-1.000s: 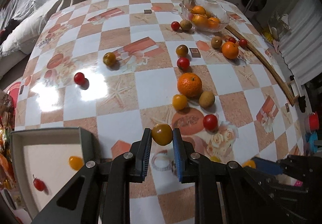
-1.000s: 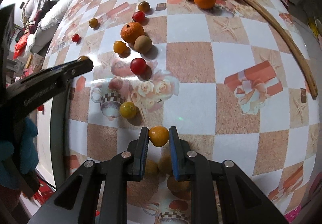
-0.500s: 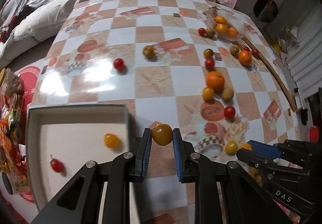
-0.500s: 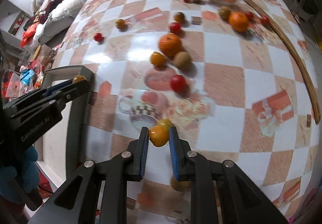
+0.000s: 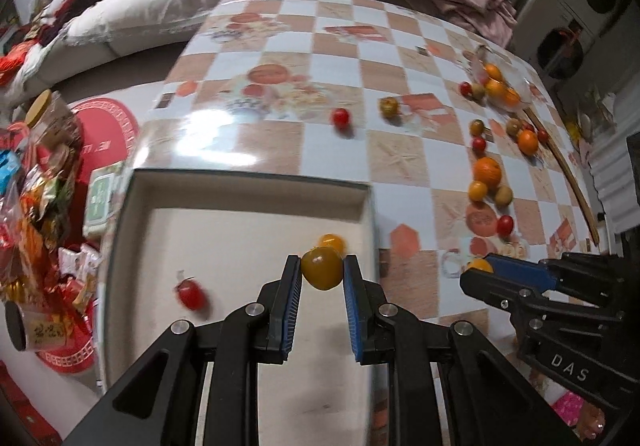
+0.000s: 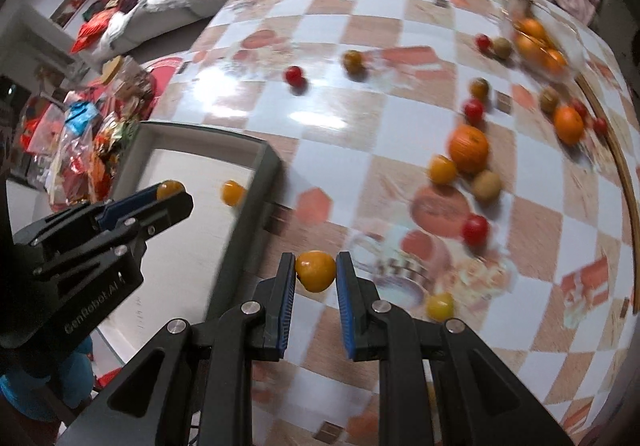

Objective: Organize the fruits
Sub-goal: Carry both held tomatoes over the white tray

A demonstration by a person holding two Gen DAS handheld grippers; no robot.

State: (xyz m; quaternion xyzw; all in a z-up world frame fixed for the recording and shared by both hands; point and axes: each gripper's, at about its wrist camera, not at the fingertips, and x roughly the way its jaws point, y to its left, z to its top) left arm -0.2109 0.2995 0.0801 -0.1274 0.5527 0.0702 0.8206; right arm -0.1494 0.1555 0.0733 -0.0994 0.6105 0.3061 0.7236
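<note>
The left gripper (image 5: 322, 273) pinches a yellow tomato (image 5: 322, 268) above the tray (image 5: 248, 181), inside its right wall. The right gripper (image 6: 316, 270) pinches an orange tomato (image 6: 315, 270) over the tabletop (image 6: 360, 149), just right of that wall.

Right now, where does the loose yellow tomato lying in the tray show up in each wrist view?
Left wrist: yellow tomato lies mid-frame, just behind the left gripper's held fruit.
Right wrist: it lies left of centre, by the tray's right wall.
Shared landmark: the tray.
</note>
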